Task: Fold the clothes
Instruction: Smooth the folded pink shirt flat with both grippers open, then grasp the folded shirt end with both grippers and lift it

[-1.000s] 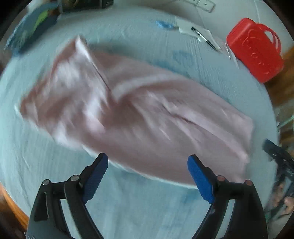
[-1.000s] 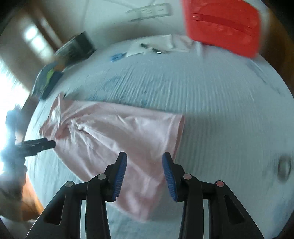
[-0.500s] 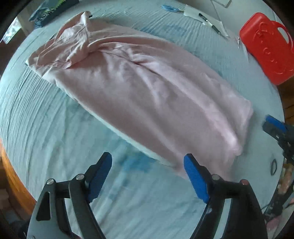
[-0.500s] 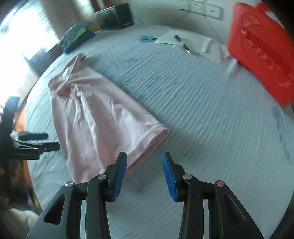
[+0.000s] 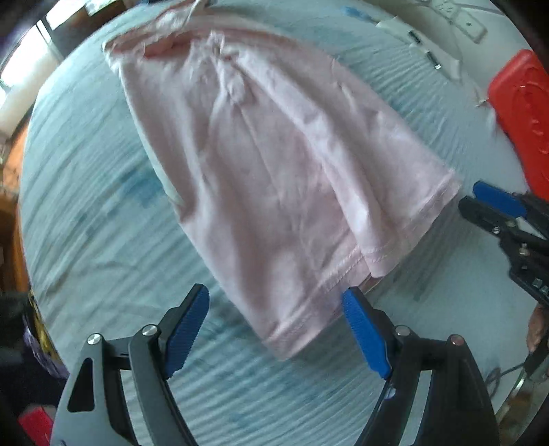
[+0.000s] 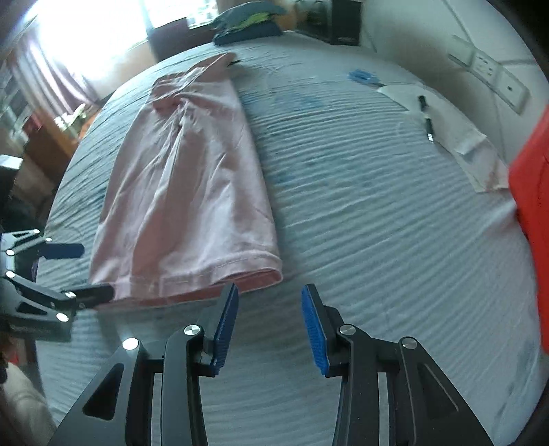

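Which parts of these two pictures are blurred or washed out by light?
Left wrist view: the pink garment and the bedcover look smeared, while the left gripper is sharp. Right wrist view: the window is overexposed, and the red case is soft.

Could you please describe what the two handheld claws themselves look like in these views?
Both look alike. The left claw and the right claw each have two black, angular linkage arms with triangular cut-outs and round silver pivot bolts. Each finger ends in a flat, ribbed blue pad. No lettering or markings show, and no sleeve is clearly visible.
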`<state>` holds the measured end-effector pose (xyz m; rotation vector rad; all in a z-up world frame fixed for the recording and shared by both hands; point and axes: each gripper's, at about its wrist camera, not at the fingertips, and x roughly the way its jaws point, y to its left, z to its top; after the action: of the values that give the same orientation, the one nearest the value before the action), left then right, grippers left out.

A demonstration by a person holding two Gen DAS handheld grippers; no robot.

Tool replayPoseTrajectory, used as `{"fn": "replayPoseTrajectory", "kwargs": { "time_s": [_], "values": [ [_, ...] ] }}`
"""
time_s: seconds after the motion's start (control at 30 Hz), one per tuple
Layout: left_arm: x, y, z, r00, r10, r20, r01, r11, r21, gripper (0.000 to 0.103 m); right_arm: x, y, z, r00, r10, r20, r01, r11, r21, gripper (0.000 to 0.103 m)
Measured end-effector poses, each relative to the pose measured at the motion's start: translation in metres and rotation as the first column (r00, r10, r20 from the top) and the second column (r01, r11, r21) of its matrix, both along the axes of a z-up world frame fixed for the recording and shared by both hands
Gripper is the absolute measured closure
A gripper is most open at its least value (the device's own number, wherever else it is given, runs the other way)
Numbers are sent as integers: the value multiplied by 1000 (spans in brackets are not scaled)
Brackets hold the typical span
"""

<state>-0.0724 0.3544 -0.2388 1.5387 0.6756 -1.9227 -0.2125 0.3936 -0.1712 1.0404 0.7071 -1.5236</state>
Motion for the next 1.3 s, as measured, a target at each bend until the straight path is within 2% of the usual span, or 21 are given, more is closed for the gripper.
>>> {"fn": "replayPoseTrajectory", "kwargs": {
  "time_s": [0.1,0.17,0.23,0.33,0.4,0.43,0.47,0.5,0.53,0.6,0.67,0.73,0.83,0.87,0.93,1.07,1.17,1.3],
  "values": [
    [-4,10,-7,1000,21,-10,-21,1000,-10,18,2,-4,-2,998,66,-19,-67,998,-22,65],
    [-5,14,-11,999,29,-21,-29,1000,-10,8,2,-8,-4,996,85,-29,-86,996,-36,65],
    [-11,20,-16,1000,9,1,-9,1000,-8,0,3,-12,-7,995,98,-27,-100,994,-48,65],
    [-14,23,-20,1000,1,14,-1,1000,7,0,11,-19,-10,988,141,-55,-144,989,-46,65],
    [-13,27,-19,1000,-3,2,3,1000,-6,5,16,-25,-14,984,159,-81,-161,986,-29,65],
    [-12,29,-18,1000,-5,-7,5,1000,-17,19,17,-27,-16,983,158,-94,-160,987,-19,65],
    [-11,32,-17,1000,-7,-16,7,1000,-28,43,17,-30,-18,984,152,-98,-154,988,-14,66],
    [-13,34,-16,1000,-23,-19,22,999,-31,54,16,-30,-19,986,139,-89,-141,990,-20,68],
    [-15,36,-15,999,-38,-23,37,999,-35,61,16,-31,-19,988,127,-85,-130,991,-21,74],
    [-15,37,-14,998,-56,-32,55,998,-40,72,18,-32,-17,990,109,-89,-110,994,-12,78],
    [2,28,-1,997,-63,-44,61,997,-51,82,18,-33,-13,992,89,-89,-90,996,-9,90],
    [21,10,20,995,-67,-67,62,995,-77,83,17,-32,1,997,59,-55,-61,997,-46,94],
    [37,-31,51,991,-69,-114,54,990,-131,83,13,-38,28,999,24,-23,-27,993,-117,94],
    [25,-47,58,989,-63,-135,45,991,-130,84,13,-44,37,1000,17,-20,-19,991,-135,94],
    [43,-79,75,987,-49,-155,27,990,-139,90,14,-60,55,1000,-1,-16,-1,986,-165,98],
    [47,-152,106,978,-33,-207,0,987,-158,93,20,-101,84,1000,-6,-31,-1,977,-215,99],
    [50,-204,125,970,-50,-240,16,990,-141,93,24,-148,102,999,-31,-41,19,968,-249,100],
    [42,-258,123,955,-159,-250,140,986,-95,93,21,-204,112,994,-102,-32,90,960,-264,100]
  ]
}}
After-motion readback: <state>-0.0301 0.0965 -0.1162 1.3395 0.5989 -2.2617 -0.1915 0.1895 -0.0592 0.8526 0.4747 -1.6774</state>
